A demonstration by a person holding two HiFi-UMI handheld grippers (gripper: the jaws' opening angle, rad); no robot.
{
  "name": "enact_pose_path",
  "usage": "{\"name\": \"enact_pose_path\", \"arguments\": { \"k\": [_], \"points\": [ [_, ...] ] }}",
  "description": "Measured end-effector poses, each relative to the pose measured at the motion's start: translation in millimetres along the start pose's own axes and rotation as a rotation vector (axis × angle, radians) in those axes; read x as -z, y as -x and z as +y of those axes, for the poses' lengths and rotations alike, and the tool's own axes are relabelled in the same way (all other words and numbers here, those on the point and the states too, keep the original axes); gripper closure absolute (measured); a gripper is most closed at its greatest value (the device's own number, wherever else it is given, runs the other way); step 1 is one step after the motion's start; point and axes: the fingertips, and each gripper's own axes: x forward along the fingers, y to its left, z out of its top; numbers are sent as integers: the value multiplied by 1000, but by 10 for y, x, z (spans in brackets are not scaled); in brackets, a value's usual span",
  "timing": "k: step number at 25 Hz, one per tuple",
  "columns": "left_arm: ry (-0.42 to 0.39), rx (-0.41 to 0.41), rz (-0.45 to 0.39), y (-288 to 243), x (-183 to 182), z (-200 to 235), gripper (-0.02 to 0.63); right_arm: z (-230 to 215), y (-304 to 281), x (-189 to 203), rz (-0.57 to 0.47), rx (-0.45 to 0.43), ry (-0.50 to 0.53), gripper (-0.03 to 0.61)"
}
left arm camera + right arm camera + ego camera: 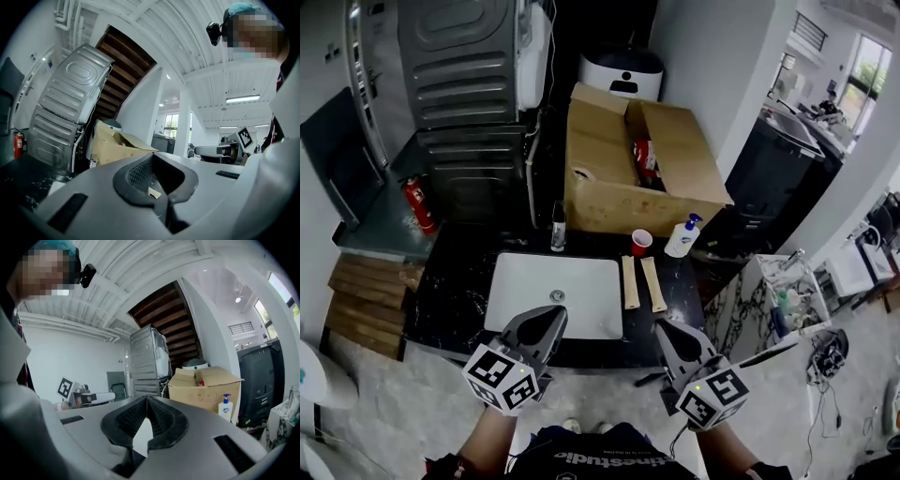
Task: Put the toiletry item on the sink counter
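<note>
A white pump bottle with a blue top point(682, 236) stands on the black marble sink counter point(459, 291) at the back right, against a cardboard box; it also shows in the right gripper view point(225, 407). My left gripper point(555, 314) hovers over the front edge of the white basin point(553, 295), its jaws closed with nothing between them point(153, 154). My right gripper point(662, 326) hangs over the counter's front right, also shut and empty point(146, 398). Both are well short of the bottle.
An open cardboard box point(633, 164) with a red item inside fills the back of the counter. A red cup point(641, 241), two pale flat strips point(641, 283) and a dark slim bottle point(558, 228) stand near the basin. A fire extinguisher point(417, 204) sits far left.
</note>
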Motion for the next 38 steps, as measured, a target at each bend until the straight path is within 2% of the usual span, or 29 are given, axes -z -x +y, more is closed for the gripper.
{"name": "enact_pose_path", "arguments": {
  "k": [7, 12, 15, 29, 38],
  "points": [
    [3, -20, -19, -69, -71, -209, 604, -39, 148, -185, -36, -24, 7, 538],
    [-29, -24, -24, -243, -104, -318, 604, -187, 279, -123, -25, -40, -64, 538],
    [-5, -41, -33, -288, -158, -364, 604, -247, 337, -86, -9, -31, -38, 538],
    [-82, -28, 5, -414, -76, -520, 604, -311, 400, -126, -45, -38, -1, 538],
    [-69, -28, 8, -431, -73, -504, 604, -322, 422, -168, -69, -36, 5, 538]
  ]
}}
